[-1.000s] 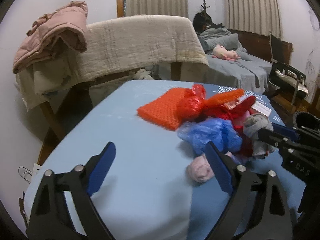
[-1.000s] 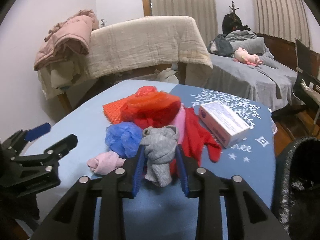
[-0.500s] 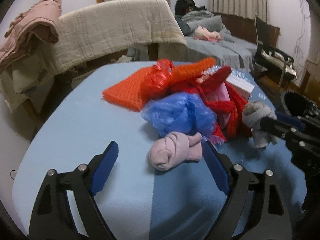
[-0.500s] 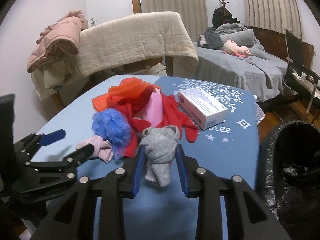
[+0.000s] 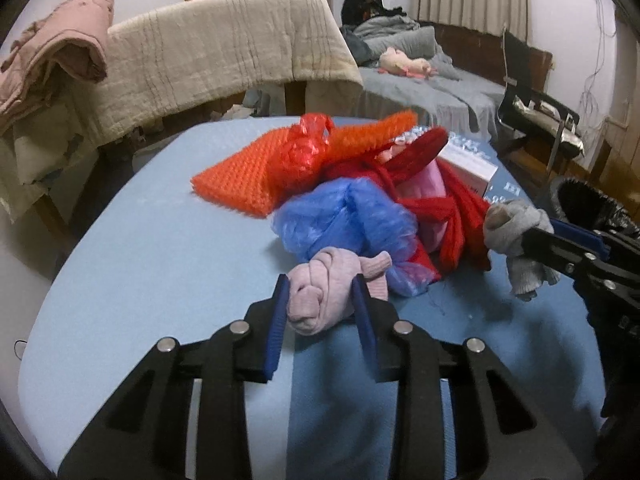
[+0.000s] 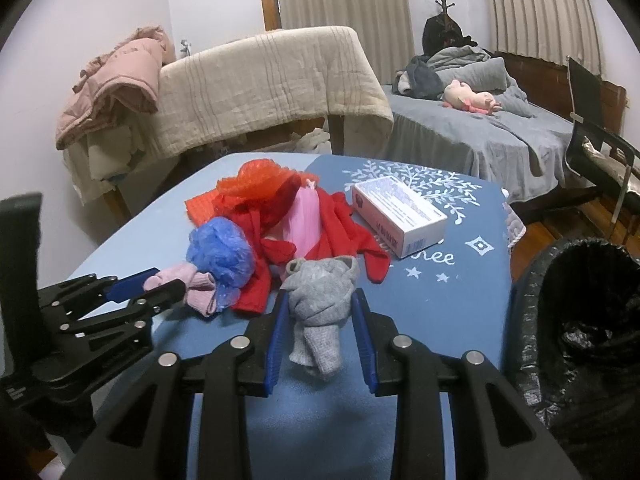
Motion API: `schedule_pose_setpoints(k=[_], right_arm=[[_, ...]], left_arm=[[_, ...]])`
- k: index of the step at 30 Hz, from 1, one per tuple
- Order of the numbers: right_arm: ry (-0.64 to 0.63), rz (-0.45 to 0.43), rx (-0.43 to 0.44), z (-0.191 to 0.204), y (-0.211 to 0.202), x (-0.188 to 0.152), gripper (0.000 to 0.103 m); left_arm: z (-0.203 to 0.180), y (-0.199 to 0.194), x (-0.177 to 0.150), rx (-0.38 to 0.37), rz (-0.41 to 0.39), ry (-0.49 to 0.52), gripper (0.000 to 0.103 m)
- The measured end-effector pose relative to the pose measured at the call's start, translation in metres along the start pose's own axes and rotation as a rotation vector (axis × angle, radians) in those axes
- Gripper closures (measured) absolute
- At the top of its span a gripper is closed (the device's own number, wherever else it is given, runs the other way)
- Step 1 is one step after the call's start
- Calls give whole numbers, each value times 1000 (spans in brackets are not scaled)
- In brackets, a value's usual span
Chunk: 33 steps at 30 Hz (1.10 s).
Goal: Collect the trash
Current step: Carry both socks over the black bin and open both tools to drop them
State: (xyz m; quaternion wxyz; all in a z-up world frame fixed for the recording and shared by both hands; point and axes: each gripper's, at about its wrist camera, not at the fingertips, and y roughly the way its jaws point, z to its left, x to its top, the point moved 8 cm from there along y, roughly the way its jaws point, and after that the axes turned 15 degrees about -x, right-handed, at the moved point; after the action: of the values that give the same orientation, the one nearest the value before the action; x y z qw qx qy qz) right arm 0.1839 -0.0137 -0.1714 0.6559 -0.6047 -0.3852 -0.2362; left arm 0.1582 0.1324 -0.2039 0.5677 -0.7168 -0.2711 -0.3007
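My left gripper is shut on a pink rolled sock at the near edge of the pile on the blue table. My right gripper is shut on a grey sock and holds it above the table. The grey sock also shows in the left wrist view. The pile holds a blue plastic bag, red cloth, a pink item, an orange mesh pad and a red plastic bag. A black-lined trash bin stands at the right of the table.
A white box lies on the table behind the pile. A beige quilt over a frame and a pink jacket stand behind the table. A bed and a black chair are at the right.
My left gripper moved in on the pink sock and closed on it. My right gripper drew back from the pile toward the bin with the grey sock.
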Motion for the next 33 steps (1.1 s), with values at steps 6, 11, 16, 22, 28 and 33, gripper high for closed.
schedule_pose_setpoints(k=[6, 11, 16, 22, 28, 33], right_arm=[[6, -8, 1, -5, -8, 0, 71], [23, 0, 2, -13, -14, -2, 71], [49, -17, -12, -28, -24, 3, 71], [107, -38, -56, -64, -39, 10, 71], [159, -53, -125, -110, -54, 10, 71], [210, -53, -209, -155, -65, 1, 71]], left_arm=[[-17, -25, 6, -8, -44, 25, 72], [-29, -35, 13, -27, -73, 33, 72], [-47, -36, 21, -51, -90, 59, 72], [-74, -28, 34, -95, -97, 95, 72], [-116, -19, 47, -168, -109, 150, 72], [-158, -6, 54, -236, -111, 194, 72]])
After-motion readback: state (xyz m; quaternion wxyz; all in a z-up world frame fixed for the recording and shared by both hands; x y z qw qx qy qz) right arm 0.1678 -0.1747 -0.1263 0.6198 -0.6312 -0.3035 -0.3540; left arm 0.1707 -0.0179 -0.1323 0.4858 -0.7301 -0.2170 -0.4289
